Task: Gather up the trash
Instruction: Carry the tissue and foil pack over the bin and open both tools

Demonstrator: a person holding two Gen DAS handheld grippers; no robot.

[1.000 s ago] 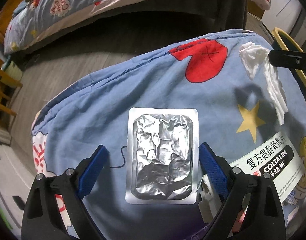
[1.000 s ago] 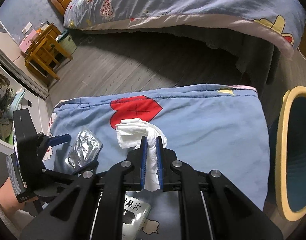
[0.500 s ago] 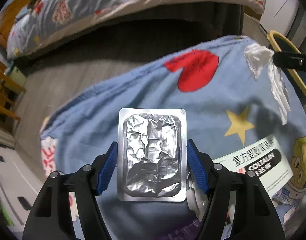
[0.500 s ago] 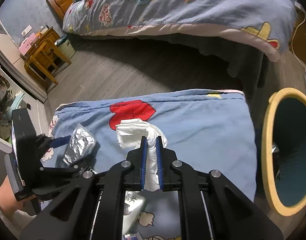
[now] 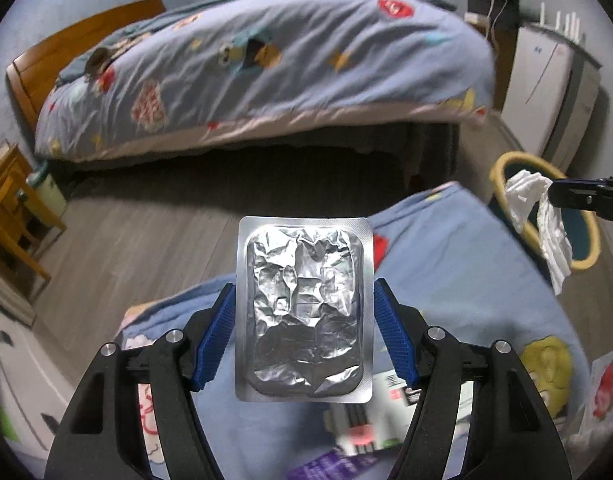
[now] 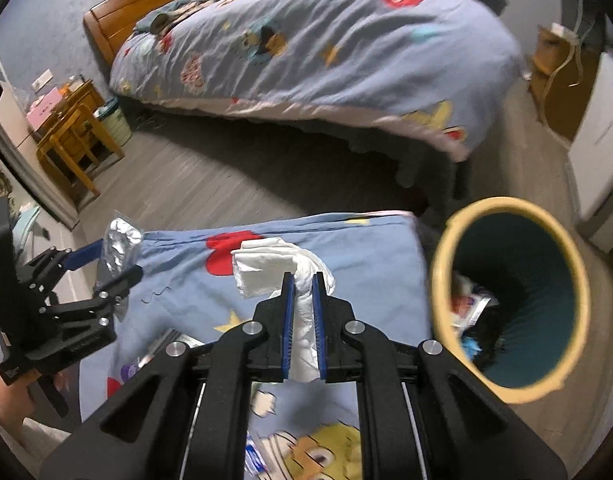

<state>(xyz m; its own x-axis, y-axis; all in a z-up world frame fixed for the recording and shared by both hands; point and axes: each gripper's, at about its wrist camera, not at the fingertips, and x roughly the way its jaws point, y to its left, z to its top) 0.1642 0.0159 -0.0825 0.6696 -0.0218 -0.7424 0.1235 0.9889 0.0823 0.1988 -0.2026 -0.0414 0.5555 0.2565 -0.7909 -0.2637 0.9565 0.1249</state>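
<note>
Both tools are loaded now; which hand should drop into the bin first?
Right, probably. Its tool grips the white tissue right beside the yellow-rimmed bin; the left tool, holding the foil blister pack, is farther away.

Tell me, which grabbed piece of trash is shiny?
The silver foil pack, clamped in the left tool. The right tool holds a white, soft, crumpled tissue instead.

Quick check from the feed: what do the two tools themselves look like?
Both match: the left tool and right tool have matte black angular bodies with cut-out openings, round silver bolt heads, and ribbed blue pads lining the fingers. No cables or sleeve visible.
</note>
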